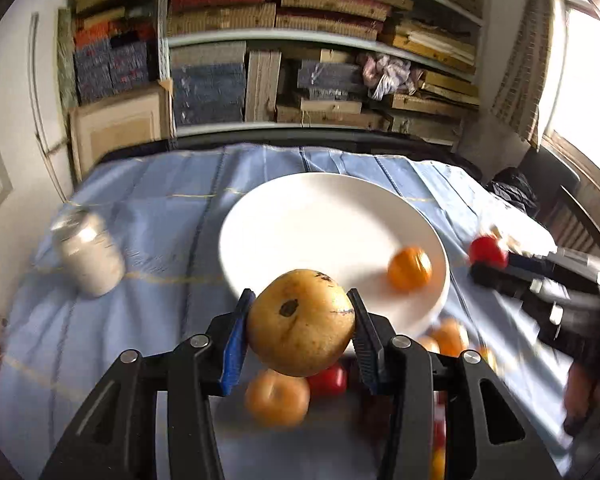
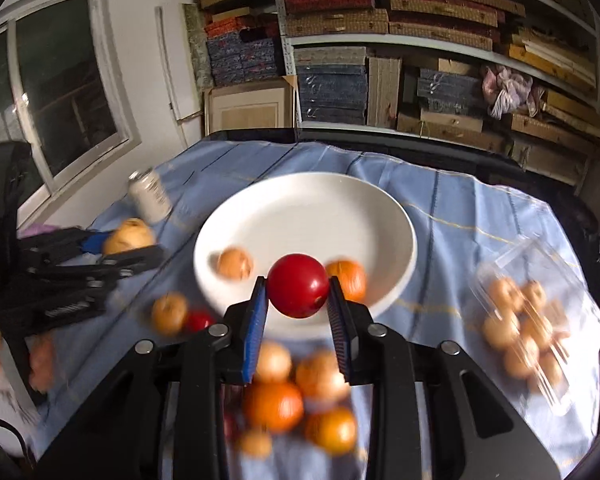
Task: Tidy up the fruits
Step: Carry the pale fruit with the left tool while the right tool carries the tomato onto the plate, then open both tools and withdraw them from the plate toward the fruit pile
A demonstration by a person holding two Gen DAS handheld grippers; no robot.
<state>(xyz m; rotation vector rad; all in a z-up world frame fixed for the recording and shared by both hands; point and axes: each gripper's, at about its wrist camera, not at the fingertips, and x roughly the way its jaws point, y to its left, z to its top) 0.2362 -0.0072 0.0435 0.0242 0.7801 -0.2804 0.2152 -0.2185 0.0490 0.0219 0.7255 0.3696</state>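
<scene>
The left tongs (image 1: 300,320) clamp a yellow-brown pear (image 1: 300,322) and the right tongs (image 2: 298,300) pinch a red tomato-like fruit (image 2: 298,291). Both fruits hang above the near rim of the white plate (image 2: 312,216), likely bound for it, where oranges (image 2: 346,280) already lie. More fruit (image 2: 274,406) sits loose on the worktop (image 2: 460,208).

One round white ceramic plate (image 2: 396,216) sits mid-frame, with two orange fruits (image 2: 347,278) on it. One clear plastic clamshell box (image 2: 556,396) is at right; its blurred tan fruits cannot be counted. One pale cylindrical can (image 2: 150,196) is at left. Two glossy red fruits (image 2: 298,291) and one yellow-brown pear (image 1: 300,322) show.
</scene>
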